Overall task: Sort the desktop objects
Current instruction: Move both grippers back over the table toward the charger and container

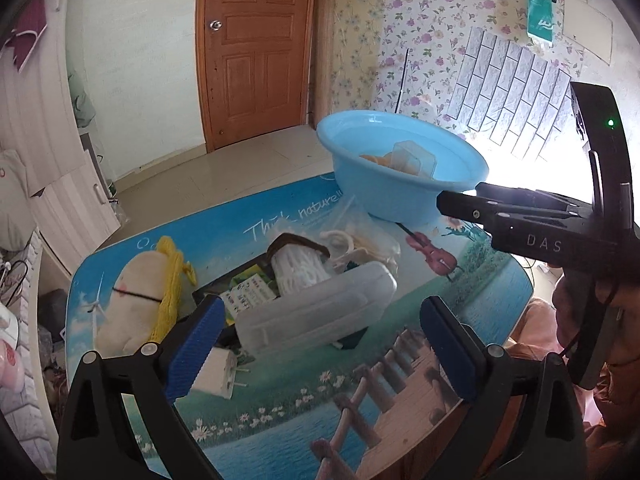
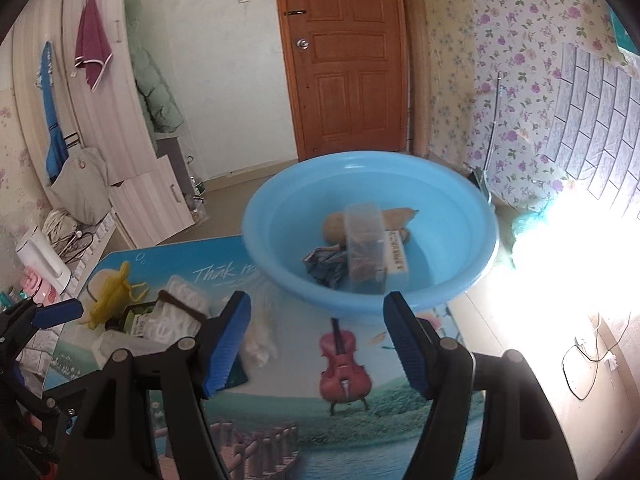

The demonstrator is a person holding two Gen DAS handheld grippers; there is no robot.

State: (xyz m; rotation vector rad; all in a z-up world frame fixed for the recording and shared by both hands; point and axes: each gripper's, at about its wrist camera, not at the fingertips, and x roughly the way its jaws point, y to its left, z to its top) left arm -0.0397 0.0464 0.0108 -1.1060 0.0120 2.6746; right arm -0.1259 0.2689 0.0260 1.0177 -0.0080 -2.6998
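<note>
The left gripper (image 1: 320, 344) is spread wide and empty above a frosted clear plastic box (image 1: 316, 312), long and ribbed, lying between its fingers atop the clutter. The right gripper (image 2: 316, 344) gapes wide, empty, with the light-blue basin (image 2: 460, 280) just ahead.

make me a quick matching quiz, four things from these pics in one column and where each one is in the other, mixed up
Things:
1. clear box
2. white plug
3. yellow net bag
4. violin picture

Places:
A. printed on the table
B. inside the blue basin
C. beside the left gripper's left finger
D. at the far left of the pile on the table

Pairs: 1-B, 2-C, 3-D, 4-A
</note>
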